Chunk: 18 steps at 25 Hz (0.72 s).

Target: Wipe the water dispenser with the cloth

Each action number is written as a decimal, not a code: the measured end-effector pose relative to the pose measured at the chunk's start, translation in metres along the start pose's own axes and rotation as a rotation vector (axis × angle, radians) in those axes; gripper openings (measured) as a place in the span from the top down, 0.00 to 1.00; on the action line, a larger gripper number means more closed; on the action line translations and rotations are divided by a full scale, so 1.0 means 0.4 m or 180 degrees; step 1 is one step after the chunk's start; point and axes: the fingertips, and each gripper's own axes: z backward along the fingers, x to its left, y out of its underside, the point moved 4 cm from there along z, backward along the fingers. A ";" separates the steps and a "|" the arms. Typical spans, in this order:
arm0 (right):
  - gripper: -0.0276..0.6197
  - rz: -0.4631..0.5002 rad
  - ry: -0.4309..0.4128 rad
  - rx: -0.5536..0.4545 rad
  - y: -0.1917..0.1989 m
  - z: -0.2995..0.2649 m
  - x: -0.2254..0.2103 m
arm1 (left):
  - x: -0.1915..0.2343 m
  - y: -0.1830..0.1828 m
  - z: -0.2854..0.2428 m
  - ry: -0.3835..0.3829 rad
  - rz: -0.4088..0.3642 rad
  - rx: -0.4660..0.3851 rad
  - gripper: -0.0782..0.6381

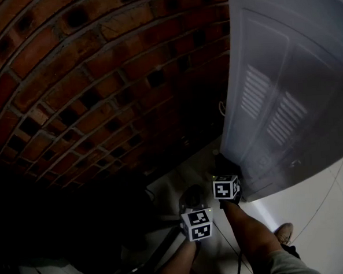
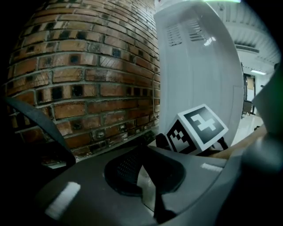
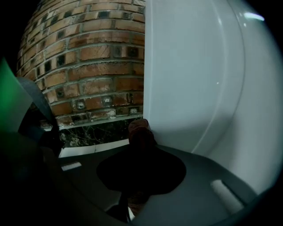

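Right gripper [image 3: 141, 154]: jaws pressed together, pinching a dark reddish cloth [image 3: 140, 131] that bunches out just ahead of the tips. Cloth touches the white water dispenser [image 3: 194, 75] low on its panel, at the corner nearest the brick wall [image 3: 88, 66], which lies ahead and to this gripper's left. Floor [image 3: 93, 148] just below the cloth. Left gripper [image 2: 142, 152]: jaws look closed, nothing between them; it hangs behind and to the left of the right one, whose marker cube [image 2: 197, 129] fills the space ahead-right of it, and takes no part in the wipe. Vented panel rises well above both grippers in the head view. Judgement: wiping is under way, cloth at the bottom edge of this panel. No streaks, damp or dirt show on the white surface, so how much is covered cannot be told. The dispenser's other faces are out of view and may remain.
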 end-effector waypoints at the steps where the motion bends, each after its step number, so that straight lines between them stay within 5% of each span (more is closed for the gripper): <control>1: 0.85 0.0015 -0.0047 -0.0027 -0.008 0.007 0.001 | 0.004 -0.004 0.002 -0.0015 0.0016 -0.0014 0.89; 10: 0.85 0.0299 -0.0312 -0.1112 -0.327 0.352 -0.022 | -0.025 -0.157 0.079 -0.0046 0.0113 -0.0322 0.89; 18: 0.85 0.0532 -0.0199 -0.2180 -0.720 0.835 -0.046 | -0.033 -0.569 0.290 -0.0011 0.0128 -0.1103 0.89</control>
